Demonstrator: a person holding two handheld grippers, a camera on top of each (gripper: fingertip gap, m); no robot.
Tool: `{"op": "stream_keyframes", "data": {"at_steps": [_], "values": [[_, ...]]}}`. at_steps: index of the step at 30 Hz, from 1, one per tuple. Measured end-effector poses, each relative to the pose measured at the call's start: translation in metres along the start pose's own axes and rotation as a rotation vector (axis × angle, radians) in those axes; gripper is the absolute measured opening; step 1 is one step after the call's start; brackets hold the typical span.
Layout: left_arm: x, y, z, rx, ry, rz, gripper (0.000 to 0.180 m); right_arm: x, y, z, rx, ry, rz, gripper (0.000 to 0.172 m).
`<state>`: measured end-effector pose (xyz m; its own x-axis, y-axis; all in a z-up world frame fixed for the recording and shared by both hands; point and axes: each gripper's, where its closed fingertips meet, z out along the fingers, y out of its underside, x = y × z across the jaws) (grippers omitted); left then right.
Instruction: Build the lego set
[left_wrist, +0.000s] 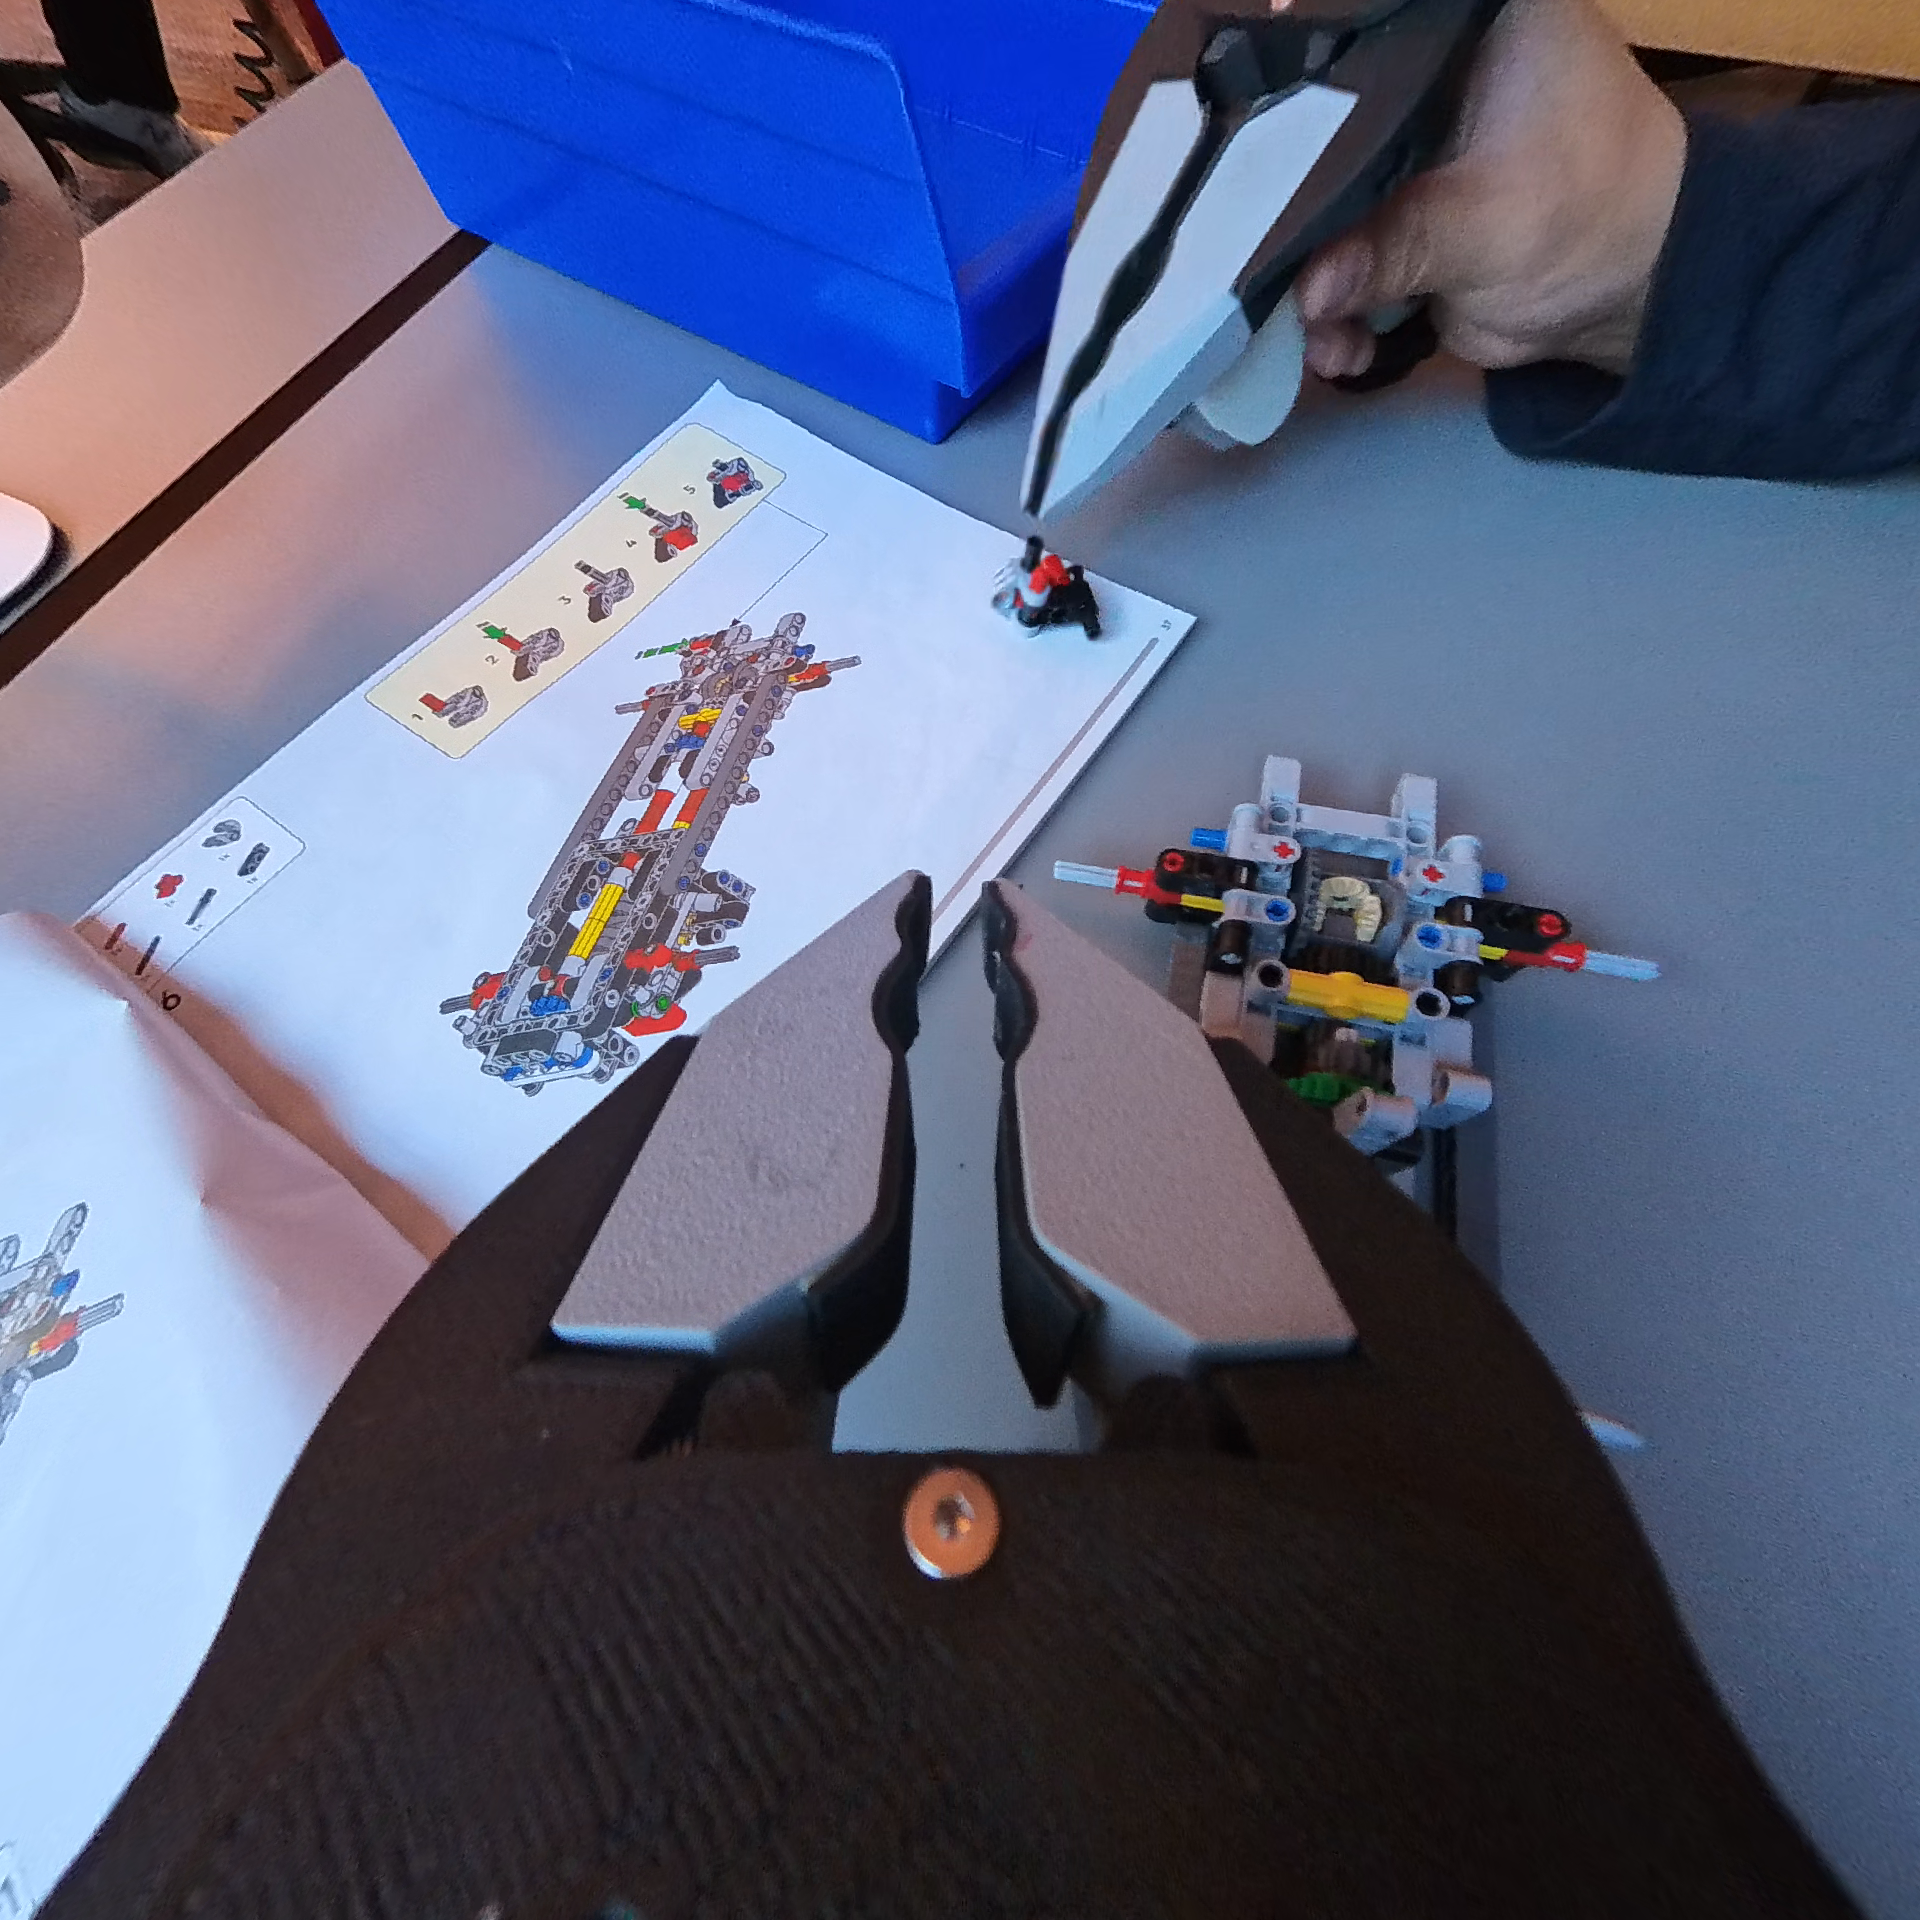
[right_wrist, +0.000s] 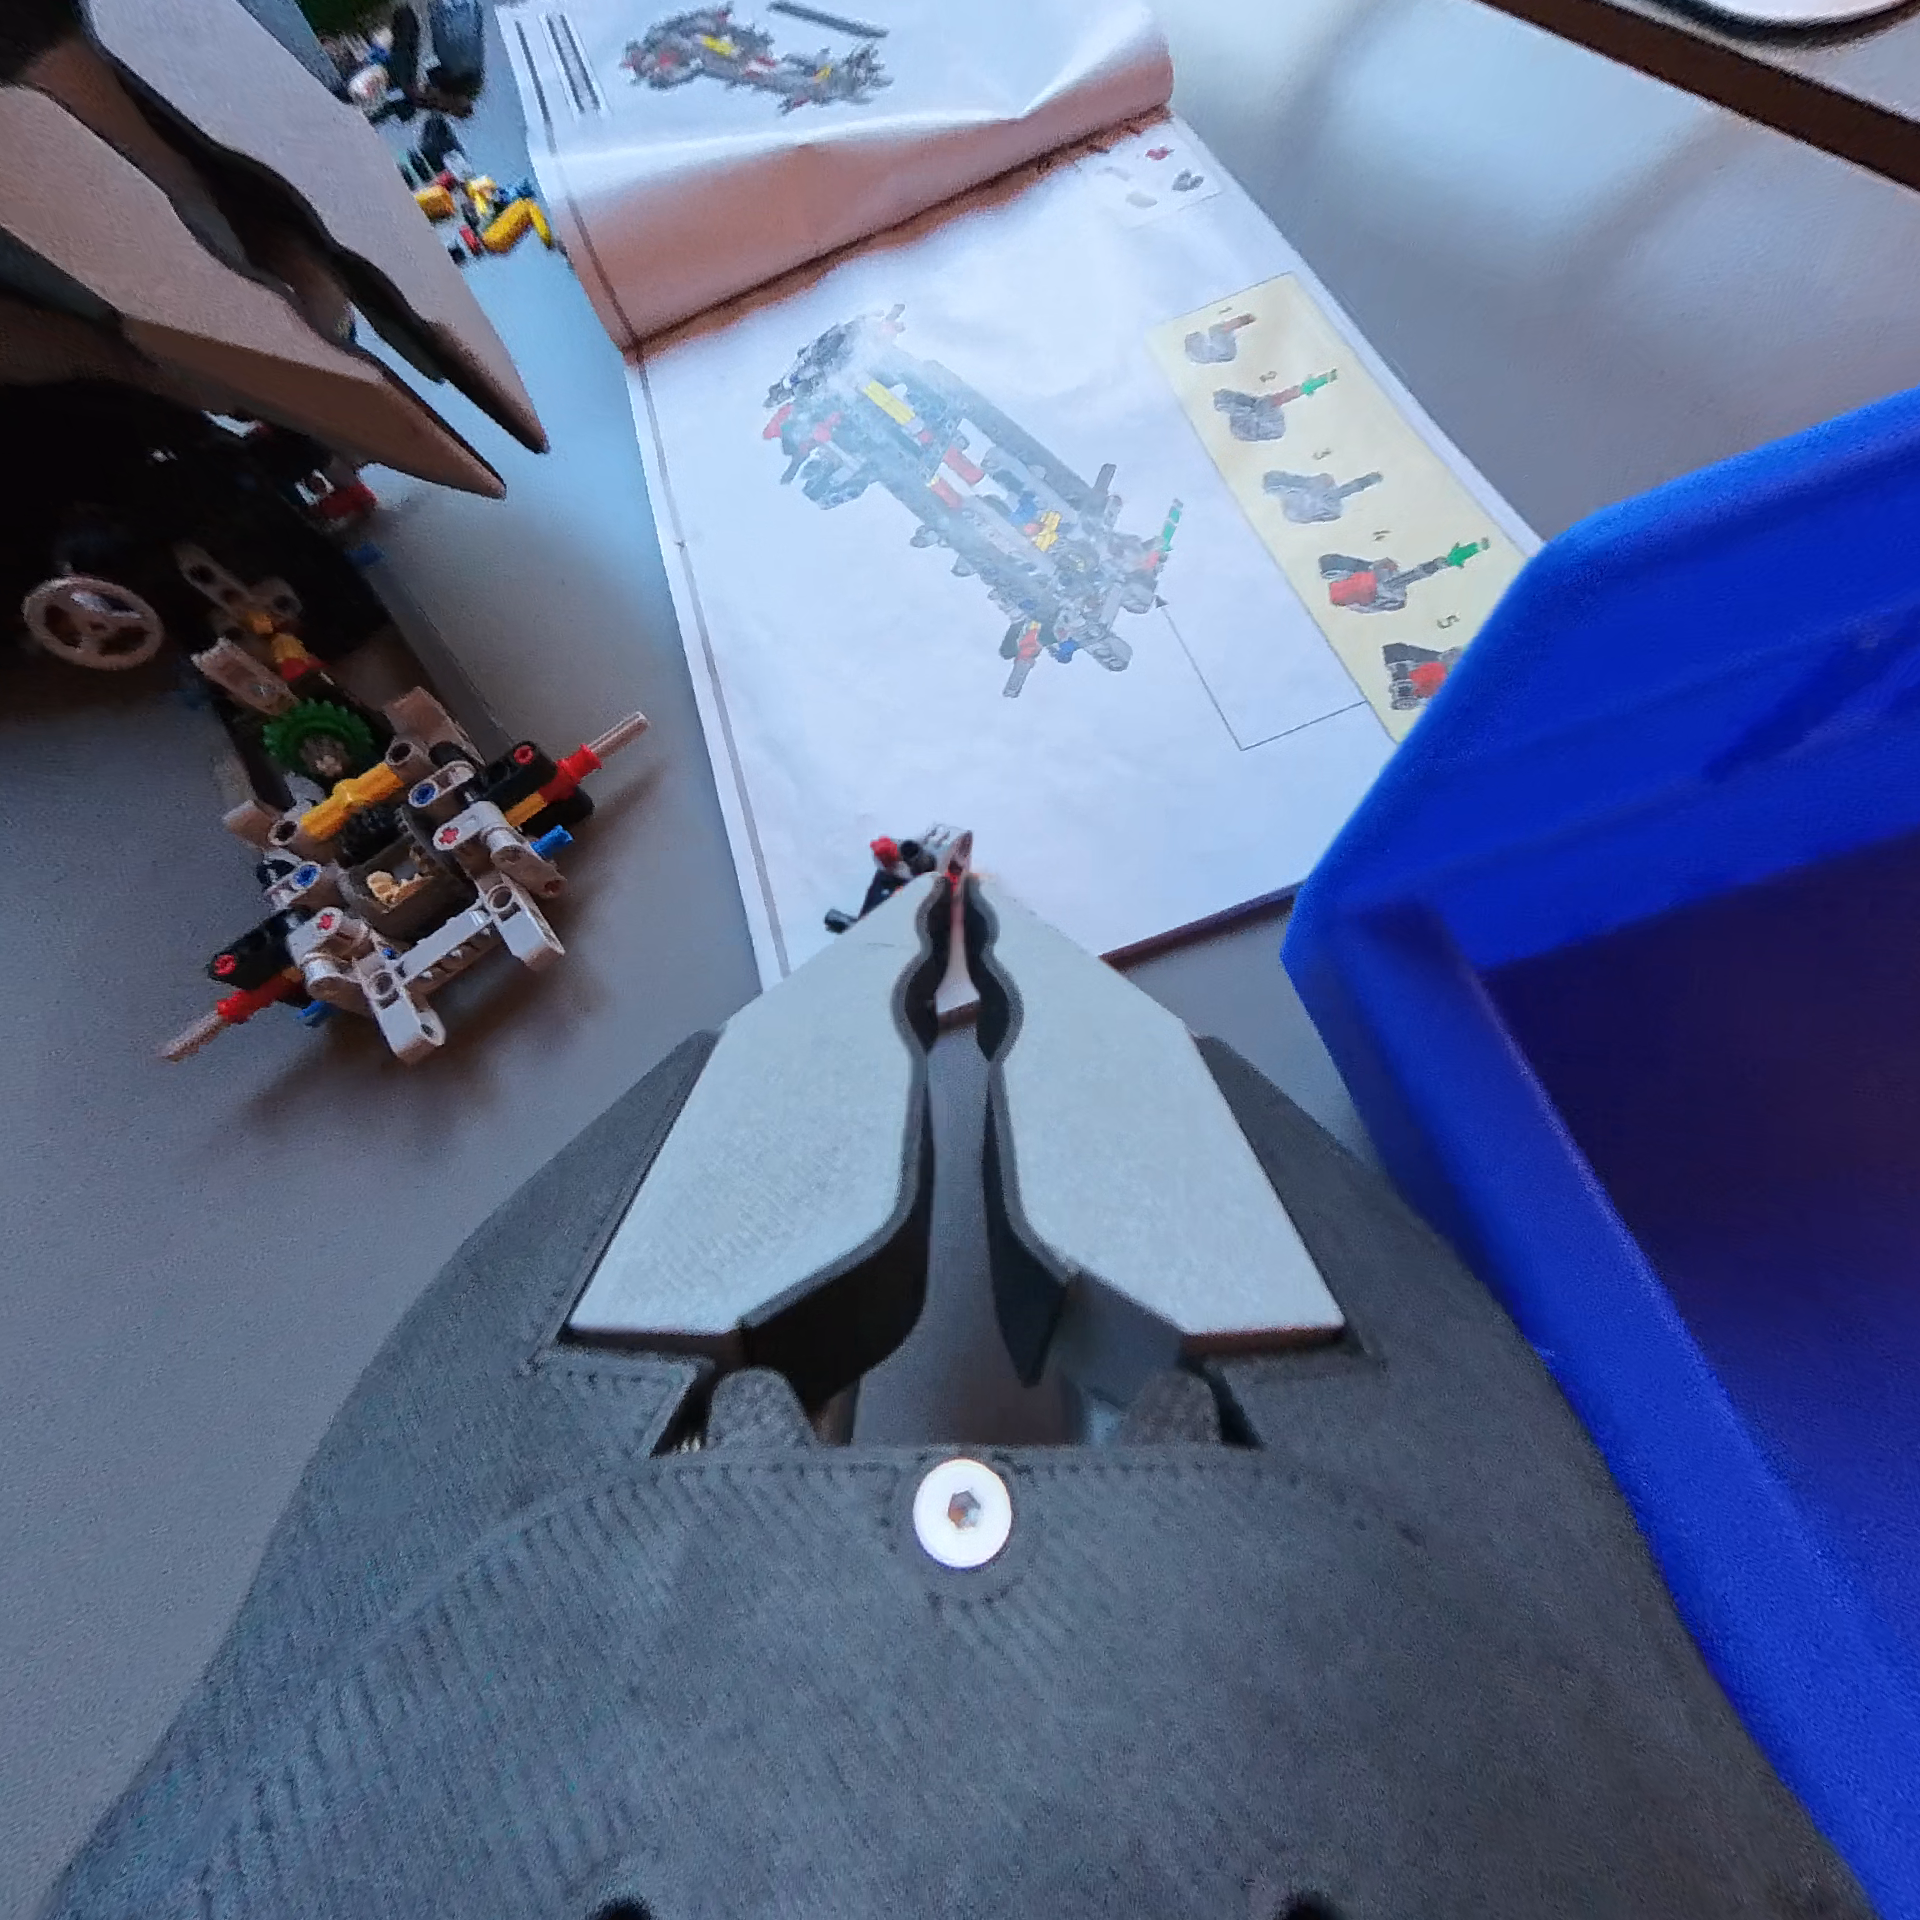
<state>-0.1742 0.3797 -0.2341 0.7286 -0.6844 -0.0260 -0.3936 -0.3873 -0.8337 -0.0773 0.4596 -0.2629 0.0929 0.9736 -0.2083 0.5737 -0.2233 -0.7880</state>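
Now the small red-and-black brick cluster (left_wrist: 1049, 592) sits on the open booklet's (left_wrist: 883, 748) corner, my right claw (left_wrist: 1032, 509) pressed together, its tips at the cluster's top, where any pressure should run straight down, while my left claw (left_wrist: 956, 894), slightly spread and bare, hovers by the grey chassis (left_wrist: 1340, 935) on the worktop (left_wrist: 1558, 675).

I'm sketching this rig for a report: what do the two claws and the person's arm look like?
Both claws, left and right, have flat grey tapered fingers with wavy black pads on dark, ridged printed bodies, each with a silver screw. The arm wears a dark blue sleeve.
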Motion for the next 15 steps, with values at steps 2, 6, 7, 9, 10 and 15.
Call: {"op": "stream_keyframes", "data": {"at_steps": [2,6,7,9,10,15], "values": [[0.000,-0.001,-0.001,0.005,-0.004,0.006,0.007,-0.001,-0.002,-0.003,0.012,-0.013,0.004,0.007],[0.002,-0.002,-0.001,0.004,-0.006,0.015,0.007,-0.006,-0.004,-0.003,0.012,0.004,-0.034,0.010],[0.002,-0.002,0.000,0.002,-0.008,0.020,0.007,-0.006,-0.004,-0.002,0.008,0.016,-0.049,0.010],[0.003,-0.002,0.000,0.000,-0.011,0.027,0.006,-0.008,-0.004,0.001,0.001,0.033,-0.075,0.010],[0.003,-0.002,0.000,-0.001,-0.012,0.029,0.006,-0.010,-0.003,0.003,-0.004,0.038,-0.085,0.011],[0.003,-0.002,0.000,0.000,-0.011,0.027,0.006,-0.010,-0.004,0.008,-0.003,0.053,-0.101,0.011]]}}
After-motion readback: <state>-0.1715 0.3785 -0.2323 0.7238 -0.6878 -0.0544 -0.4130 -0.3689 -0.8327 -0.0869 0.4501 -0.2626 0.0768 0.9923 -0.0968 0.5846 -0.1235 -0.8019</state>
